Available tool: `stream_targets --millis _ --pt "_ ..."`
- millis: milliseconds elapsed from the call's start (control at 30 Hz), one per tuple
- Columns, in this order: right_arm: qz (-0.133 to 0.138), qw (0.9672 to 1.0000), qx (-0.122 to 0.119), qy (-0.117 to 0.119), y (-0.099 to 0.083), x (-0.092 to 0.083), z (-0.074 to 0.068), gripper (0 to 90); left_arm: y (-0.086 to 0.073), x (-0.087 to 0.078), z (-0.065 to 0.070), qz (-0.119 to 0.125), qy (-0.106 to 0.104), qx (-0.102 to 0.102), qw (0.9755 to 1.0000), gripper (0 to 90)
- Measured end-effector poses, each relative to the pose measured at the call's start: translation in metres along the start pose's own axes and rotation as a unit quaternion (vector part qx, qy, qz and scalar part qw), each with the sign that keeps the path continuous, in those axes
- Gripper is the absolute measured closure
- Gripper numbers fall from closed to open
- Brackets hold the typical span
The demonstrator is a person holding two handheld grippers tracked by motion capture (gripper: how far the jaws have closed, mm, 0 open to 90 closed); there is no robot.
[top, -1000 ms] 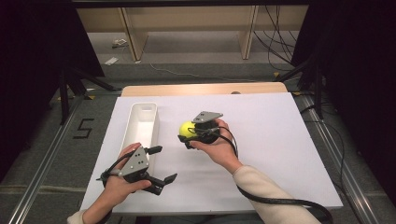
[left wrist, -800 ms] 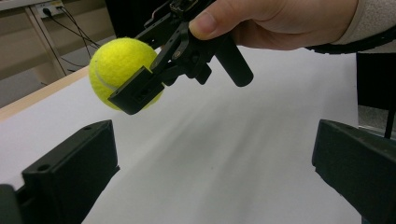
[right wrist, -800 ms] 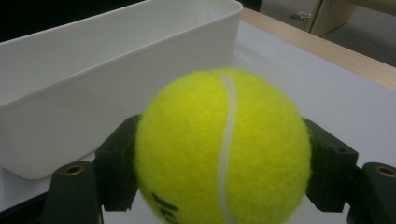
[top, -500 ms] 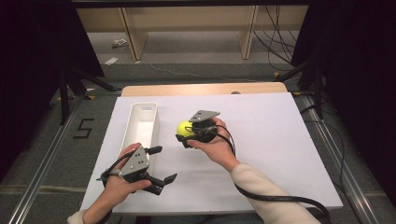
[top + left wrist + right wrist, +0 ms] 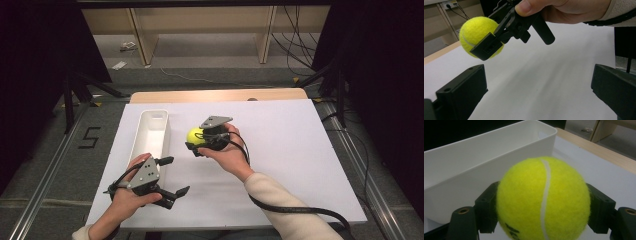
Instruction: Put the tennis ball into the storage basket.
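My right gripper [image 5: 196,142] has its two black jaws squeezed on a yellow tennis ball [image 5: 195,135], one jaw on each side. In the right gripper view the ball [image 5: 543,199] sits right between the jaws, with its white seam running down the front. I hold the ball up off the white sheet [image 5: 285,150]; in the left gripper view I can see it [image 5: 477,35] in the air above the sheet. It hangs just beside the long white bin [image 5: 152,131], on the bin's right side in the high view. The bin's wall [image 5: 486,170] stands close behind the ball in the right gripper view.

My left gripper [image 5: 172,176] has its jaws spread wide apart and there is nothing between them. It is near my edge of the sheet, close to the near end of the bin.

The sheet lies on a wooden table [image 5: 220,94]. Beyond the table is a grey floor.
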State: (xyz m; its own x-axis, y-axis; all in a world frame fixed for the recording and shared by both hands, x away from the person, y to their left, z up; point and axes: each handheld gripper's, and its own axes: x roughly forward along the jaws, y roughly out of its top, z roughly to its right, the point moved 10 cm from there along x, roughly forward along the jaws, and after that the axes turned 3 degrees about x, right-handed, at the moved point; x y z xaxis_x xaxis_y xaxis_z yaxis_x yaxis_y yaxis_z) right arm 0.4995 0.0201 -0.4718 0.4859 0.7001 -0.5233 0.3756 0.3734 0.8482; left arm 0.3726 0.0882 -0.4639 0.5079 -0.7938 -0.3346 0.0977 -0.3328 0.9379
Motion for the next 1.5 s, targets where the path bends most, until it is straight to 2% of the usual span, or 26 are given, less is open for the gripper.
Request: stream_targets --millis 300,600,1500 --pt "0.003 1.0000 -0.003 0.004 0.009 0.004 -0.002 26.8 0.000 0.000 0.000 0.000 0.000 0.000 1.0000 0.0" --pt "0.007 0.9998 -0.014 0.013 0.021 0.011 -0.011 26.8 0.001 -0.001 0.001 0.001 -0.002 0.002 1.0000 0.0" --pt "0.005 0.9993 -0.024 0.030 0.043 0.030 -0.027 26.7 0.000 0.000 0.003 0.000 -0.006 0.004 1.0000 0.0"
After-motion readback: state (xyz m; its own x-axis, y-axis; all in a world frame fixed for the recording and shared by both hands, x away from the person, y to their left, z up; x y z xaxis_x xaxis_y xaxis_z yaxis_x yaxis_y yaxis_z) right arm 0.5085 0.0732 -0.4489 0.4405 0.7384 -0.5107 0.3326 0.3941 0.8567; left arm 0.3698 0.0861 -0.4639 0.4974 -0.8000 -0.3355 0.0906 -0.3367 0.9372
